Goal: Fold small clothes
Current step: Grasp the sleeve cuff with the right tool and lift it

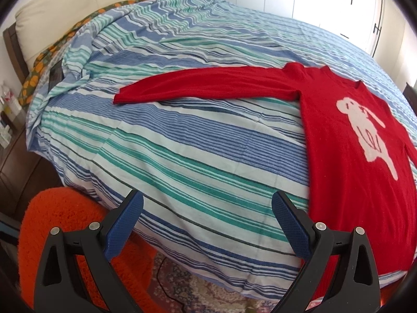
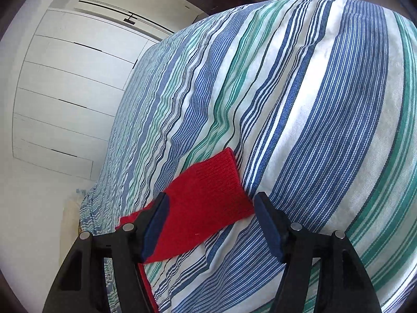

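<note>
Both our claws gape empty: left gripper near the red sweater. Right gripper straddles its cuff on the striped bedspread.

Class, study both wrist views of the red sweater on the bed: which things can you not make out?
- Left wrist view: red sweater, far side cut off by the picture's edge.
- Right wrist view: sleeve, its upper part hidden behind the right gripper.
- Left wrist view: bedside bottles, too small.

Both wrist cameras look steeply down, close over the shared striped bedspread.
</note>
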Motion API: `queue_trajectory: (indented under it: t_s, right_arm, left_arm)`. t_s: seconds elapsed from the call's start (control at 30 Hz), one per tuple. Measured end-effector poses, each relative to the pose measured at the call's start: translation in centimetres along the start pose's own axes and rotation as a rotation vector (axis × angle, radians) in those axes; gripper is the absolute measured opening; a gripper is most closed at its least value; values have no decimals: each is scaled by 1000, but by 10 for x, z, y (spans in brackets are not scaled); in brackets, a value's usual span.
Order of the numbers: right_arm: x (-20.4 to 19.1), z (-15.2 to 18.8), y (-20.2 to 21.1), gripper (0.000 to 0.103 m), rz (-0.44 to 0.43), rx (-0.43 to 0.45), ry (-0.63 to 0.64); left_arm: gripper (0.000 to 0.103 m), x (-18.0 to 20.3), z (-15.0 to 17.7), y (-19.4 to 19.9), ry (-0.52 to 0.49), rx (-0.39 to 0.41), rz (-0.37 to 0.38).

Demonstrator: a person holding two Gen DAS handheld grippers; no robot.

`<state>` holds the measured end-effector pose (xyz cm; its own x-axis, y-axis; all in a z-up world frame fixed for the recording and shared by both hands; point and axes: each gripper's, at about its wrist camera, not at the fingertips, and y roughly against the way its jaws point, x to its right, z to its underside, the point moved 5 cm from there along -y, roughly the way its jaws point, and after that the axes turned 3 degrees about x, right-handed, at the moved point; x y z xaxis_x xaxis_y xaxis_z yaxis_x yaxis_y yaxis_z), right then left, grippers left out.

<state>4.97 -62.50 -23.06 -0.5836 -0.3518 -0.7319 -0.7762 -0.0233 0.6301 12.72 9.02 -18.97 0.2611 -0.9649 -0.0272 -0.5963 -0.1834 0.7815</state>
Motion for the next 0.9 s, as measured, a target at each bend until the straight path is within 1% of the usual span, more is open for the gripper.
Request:
queue_trajectory:
  t_s: [0.03, 0.1, 0.13, 0.2, 0.23, 0.27, 0.3, 0.33, 0.37, 0.43, 0.47, 0.5, 0.57, 0.63, 0.67, 0.73, 0.83, 0.9]
  right_arm:
    - [4, 2, -1, 67, 24, -24, -3]
    - [11, 2, -5, 67, 19, -49, -26]
    - [11, -2, -7, 67, 19, -44, -12]
    - [3, -15, -13, 67, 32, -21, 71]
    - [-2, -20, -19, 68, 30, -33, 112]
    - [-5, -23, -30, 68, 23, -72, 137]
    - [-5, -23, -38, 68, 35, -105, 149]
    - [-5, -21, -43, 68, 42, -113, 151]
    - [-6, -18, -45, 68, 21, -112, 149]
    - [-8, -11, -48, 62, -25, -138, 135]
    - [-8, -11, -54, 55, -46, -165, 119]
    - [-8, -6, -53, 38, -59, -190, 104]
    - [-6, -4, -55, 12, -81, -238, 69]
    - [-13, -4, -51, 11, -74, -208, 89]
    - [-15, -6, -47, 11, -92, -192, 95]
    - [-34, -8, -43, 11, -151, -162, 89]
    - [-75, -5, -38, 11, -222, -156, 121]
    - [-115, 5, -36, 11, -276, -176, 182]
  left_arm:
    - [99, 0, 1, -2, 5, -8, 0]
    - [99, 0, 1, -6, 14, -23, 0]
    - [99, 0, 2, -7, 15, -27, -2]
    - [99, 2, 3, -7, 4, -29, -12]
    - [99, 3, 3, -7, -4, -30, -19]
    - [99, 4, 4, -7, -11, -33, -25]
    - [99, 5, 4, -8, -15, -35, -30]
    - [99, 5, 5, -8, -16, -37, -32]
    - [99, 5, 6, -8, -16, -40, -34]
    - [99, 6, 8, -9, -21, -47, -39]
    - [99, 7, 9, -10, -27, -50, -41]
    - [99, 9, 9, -11, -35, -52, -43]
    - [99, 12, 9, -11, -53, -50, -46]
    - [99, 16, 9, -12, -69, -48, -46]
    - [99, 17, 9, -11, -76, -45, -46]
    - [99, 18, 9, -10, -85, -38, -43]
    - [99, 18, 9, -9, -83, -34, -34]
    - [99, 17, 9, -10, -72, -35, -23]
